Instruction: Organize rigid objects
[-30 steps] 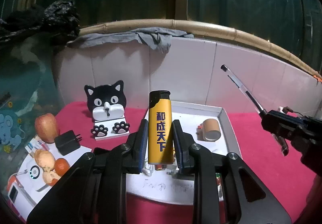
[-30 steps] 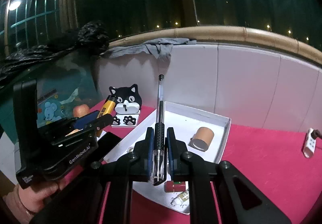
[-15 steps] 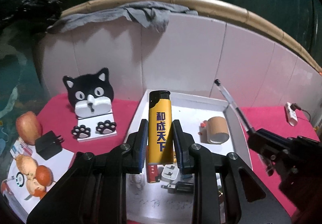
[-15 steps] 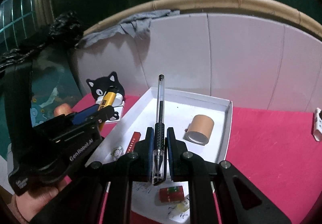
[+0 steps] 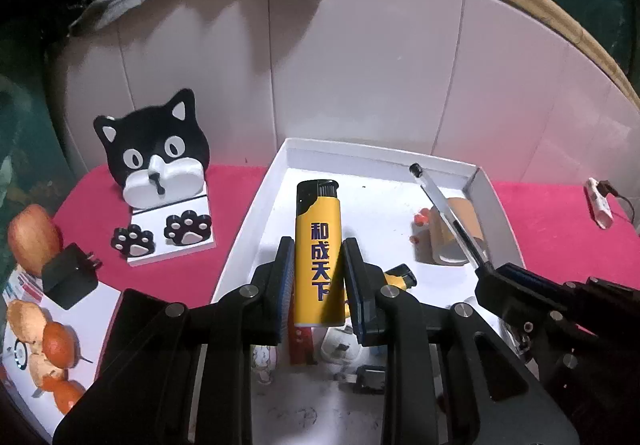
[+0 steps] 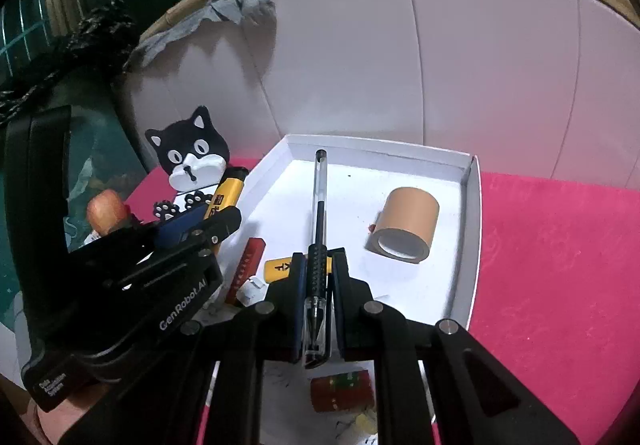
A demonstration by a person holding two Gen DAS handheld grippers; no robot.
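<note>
1. The white tray [image 5: 256,213] lies directly below and ahead of both grippers, so the coming move is most likely a lowering into it.
2. The left gripper [image 5: 318,281] pinches a yellow lighter [image 5: 318,249] by its lower half; the lighter's long axis runs straight forward along the fingers, black cap away from the gripper.
3. The right gripper [image 6: 318,277] is clamped on a pen [image 6: 319,205] at its ribbed grip; the pen also points forward, its far end over the tray's back part.
4. A tape roll [image 6: 406,227] sits in the tray, right of the pen (clear of it).
5. Another yellow lighter [image 6: 280,269] lies in the tray just behind the right gripper's fingers.
</note>
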